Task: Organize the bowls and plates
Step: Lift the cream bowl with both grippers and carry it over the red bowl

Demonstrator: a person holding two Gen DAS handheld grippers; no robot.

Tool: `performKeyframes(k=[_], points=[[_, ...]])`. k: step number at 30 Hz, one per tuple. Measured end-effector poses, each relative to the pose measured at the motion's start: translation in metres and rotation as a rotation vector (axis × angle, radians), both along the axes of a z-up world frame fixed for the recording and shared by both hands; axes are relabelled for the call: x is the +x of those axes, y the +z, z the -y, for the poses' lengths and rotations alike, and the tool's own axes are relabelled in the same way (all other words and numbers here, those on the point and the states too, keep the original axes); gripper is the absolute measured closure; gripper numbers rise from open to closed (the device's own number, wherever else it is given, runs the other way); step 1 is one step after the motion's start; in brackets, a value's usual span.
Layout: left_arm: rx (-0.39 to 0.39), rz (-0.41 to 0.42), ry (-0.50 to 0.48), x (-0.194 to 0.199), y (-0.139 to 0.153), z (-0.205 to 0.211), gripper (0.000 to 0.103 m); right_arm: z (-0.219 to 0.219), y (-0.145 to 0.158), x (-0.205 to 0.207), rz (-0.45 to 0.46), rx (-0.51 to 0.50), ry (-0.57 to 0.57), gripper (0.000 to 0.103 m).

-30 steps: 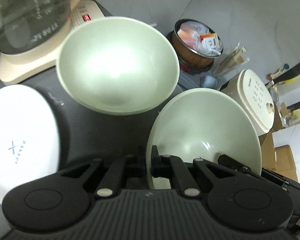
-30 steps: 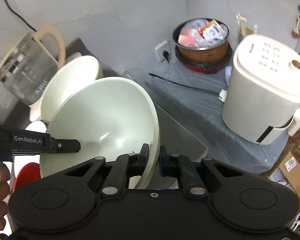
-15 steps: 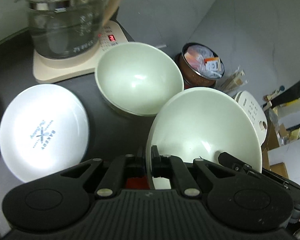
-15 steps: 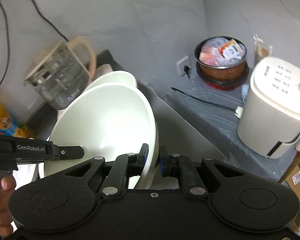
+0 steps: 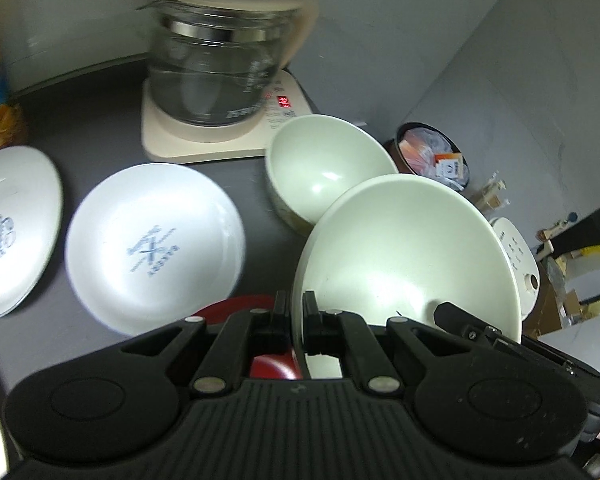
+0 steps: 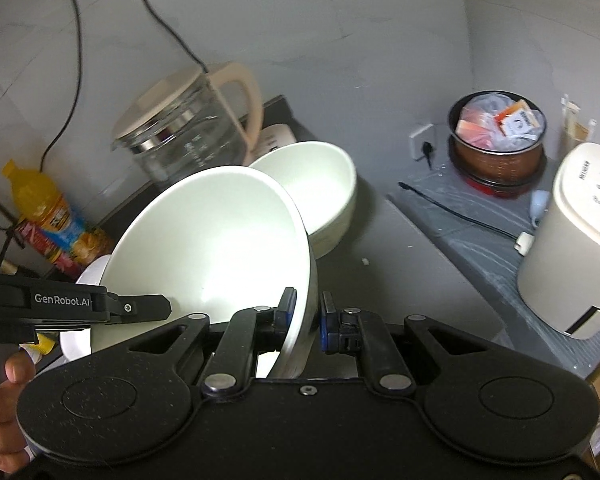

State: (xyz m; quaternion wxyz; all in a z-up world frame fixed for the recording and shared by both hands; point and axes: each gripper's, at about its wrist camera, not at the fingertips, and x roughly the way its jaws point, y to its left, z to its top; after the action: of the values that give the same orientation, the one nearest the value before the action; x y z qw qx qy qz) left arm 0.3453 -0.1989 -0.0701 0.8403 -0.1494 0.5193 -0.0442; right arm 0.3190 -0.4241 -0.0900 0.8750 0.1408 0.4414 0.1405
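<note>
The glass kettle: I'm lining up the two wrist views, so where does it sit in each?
Left wrist: glass kettle at top centre, on its cream base, behind the plates.
Right wrist: glass kettle at upper left, behind the held bowl.
Shared landmark: the resting pale green bowl just beside the kettle.

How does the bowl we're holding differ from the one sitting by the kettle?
The held bowl is tipped steeply on edge, off the counter, with the left claw and right claw each straddling its rim; the bowl by the kettle rests upright on the dark counter, untouched. The held bowl looks wider and shallower, the other deeper. Both are plain pale green and empty.
</note>
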Motion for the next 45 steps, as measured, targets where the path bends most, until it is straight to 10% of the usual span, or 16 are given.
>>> performKeyframes(k=[45], points=[[-0.008,-0.104,0.170,-0.063,-0.017,-0.071,0.095,-0.066,-0.025,-0.009,-0.078,-0.057,0.159,0.086]])
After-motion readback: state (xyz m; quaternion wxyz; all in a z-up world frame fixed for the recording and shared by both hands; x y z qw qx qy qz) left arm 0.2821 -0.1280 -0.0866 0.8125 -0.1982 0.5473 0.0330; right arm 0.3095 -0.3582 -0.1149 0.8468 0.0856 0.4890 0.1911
